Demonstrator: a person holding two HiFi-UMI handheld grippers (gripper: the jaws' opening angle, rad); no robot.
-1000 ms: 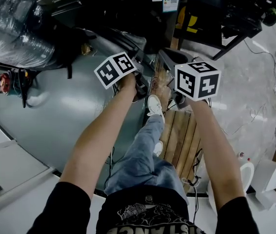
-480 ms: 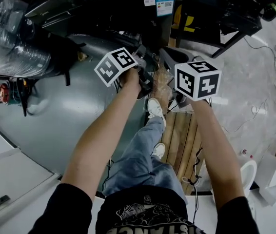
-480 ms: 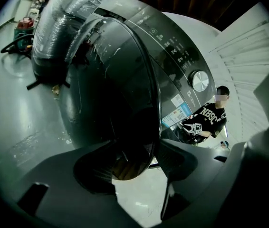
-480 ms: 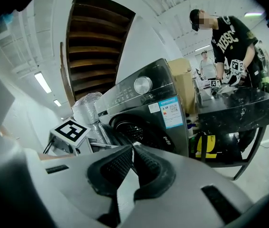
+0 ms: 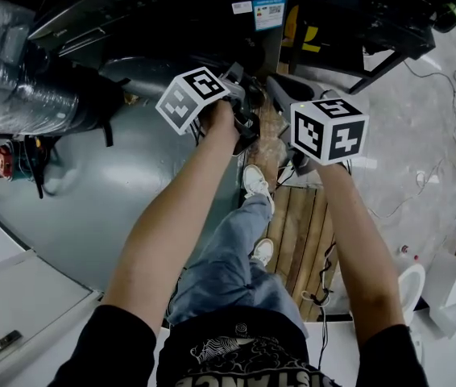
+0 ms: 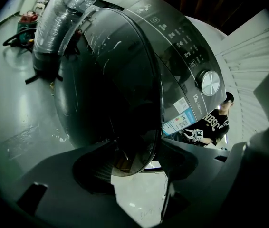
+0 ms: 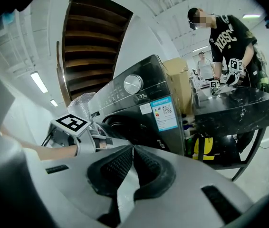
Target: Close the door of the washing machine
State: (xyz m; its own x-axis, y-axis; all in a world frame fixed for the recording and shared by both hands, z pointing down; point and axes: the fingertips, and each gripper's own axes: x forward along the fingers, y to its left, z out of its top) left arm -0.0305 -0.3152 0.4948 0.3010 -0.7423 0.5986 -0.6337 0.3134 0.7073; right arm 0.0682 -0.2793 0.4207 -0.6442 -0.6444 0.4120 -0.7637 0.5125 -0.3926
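Two grippers are in view. Left gripper (image 6: 139,172): the jaws stand wide apart and have just been opening. The lower rim of the washing machine's door (image 6: 120,89) shows in the gap, and I see the pads clear of it. Right gripper (image 7: 133,148): the jaws are closed tip to tip, with nothing between them.

I count one washing machine (image 7: 144,103), one door, standing open off the front, and one dial (image 6: 210,82).

Only the right gripper view shows the left gripper at the drum opening. Only the head view shows the wooden pallet (image 5: 296,224) beside the person's shoes.
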